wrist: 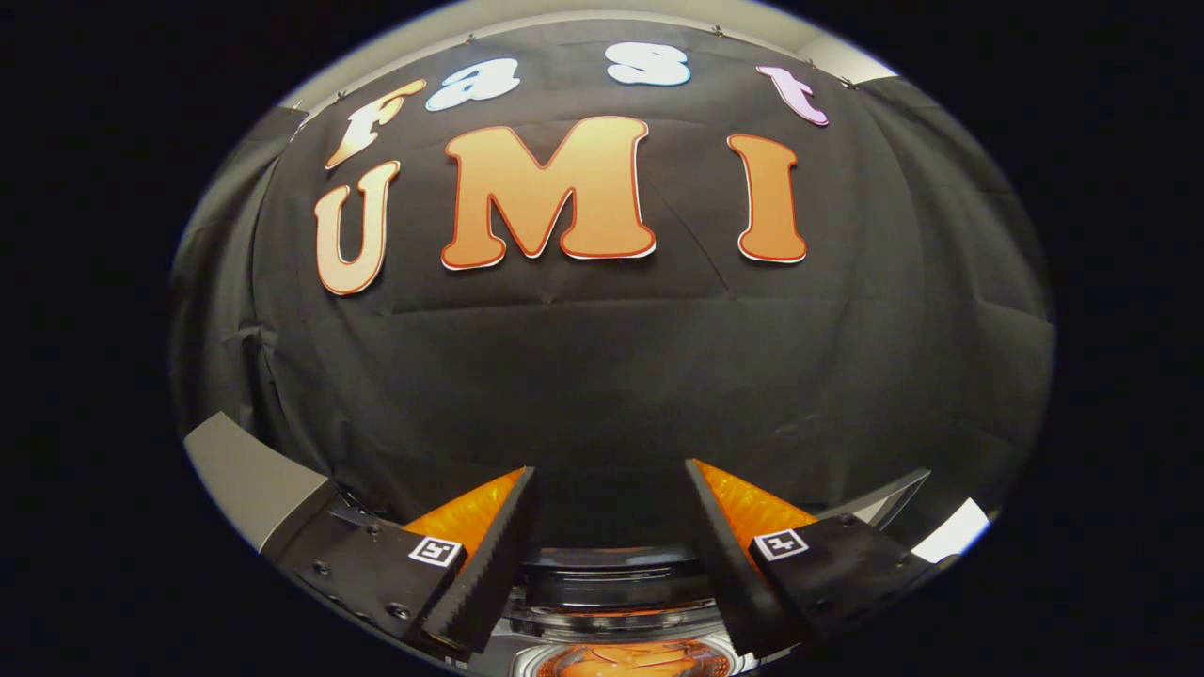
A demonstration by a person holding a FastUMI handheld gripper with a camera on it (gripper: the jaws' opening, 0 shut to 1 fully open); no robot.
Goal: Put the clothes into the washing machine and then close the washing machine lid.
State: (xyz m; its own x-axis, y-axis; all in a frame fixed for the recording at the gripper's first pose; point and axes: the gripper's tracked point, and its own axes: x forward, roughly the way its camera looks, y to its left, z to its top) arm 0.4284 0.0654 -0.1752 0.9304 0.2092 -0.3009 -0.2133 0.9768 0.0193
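My gripper (pixel 609 475) stands open, its two orange fingers with black ribbed pads spread wide and nothing between them. Low between the fingers, just below and ahead of them, lies the washing machine (pixel 616 583) with its dark glossy rim. An orange glow shows inside its opening (pixel 640 660); I cannot tell whether this is cloth or a reflection. The lid is hard to make out from here. The fingers hang above the machine and touch nothing.
A grey panel edge (pixel 249 475) rises at the left beside the left finger. A thin grey edge (pixel 889 498) and a white surface (pixel 955 531) show at the right beyond the right finger. Black cloth wall stands close behind the machine.
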